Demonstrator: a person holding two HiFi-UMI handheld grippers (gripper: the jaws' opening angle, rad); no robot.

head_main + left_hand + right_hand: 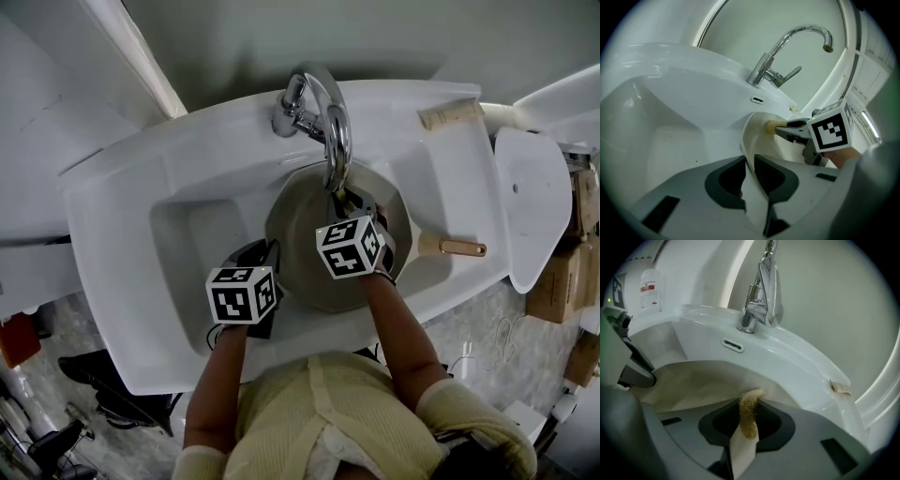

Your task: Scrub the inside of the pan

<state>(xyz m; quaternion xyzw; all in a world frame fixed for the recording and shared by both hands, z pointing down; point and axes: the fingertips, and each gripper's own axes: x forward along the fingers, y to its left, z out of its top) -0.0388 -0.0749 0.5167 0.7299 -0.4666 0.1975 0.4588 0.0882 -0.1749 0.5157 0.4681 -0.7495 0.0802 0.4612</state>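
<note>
Evidently mid-scrub: left gripper [750,176] jaws clamped the pan [749,136] rim; right gripper [750,427] jaws pinched seemingly a loofah scrubber [750,401] inside it. Next called for firm circular rubbing.

Beige pan [298,239] in white sink [178,234], wooden handle [461,247] rightward.
</note>
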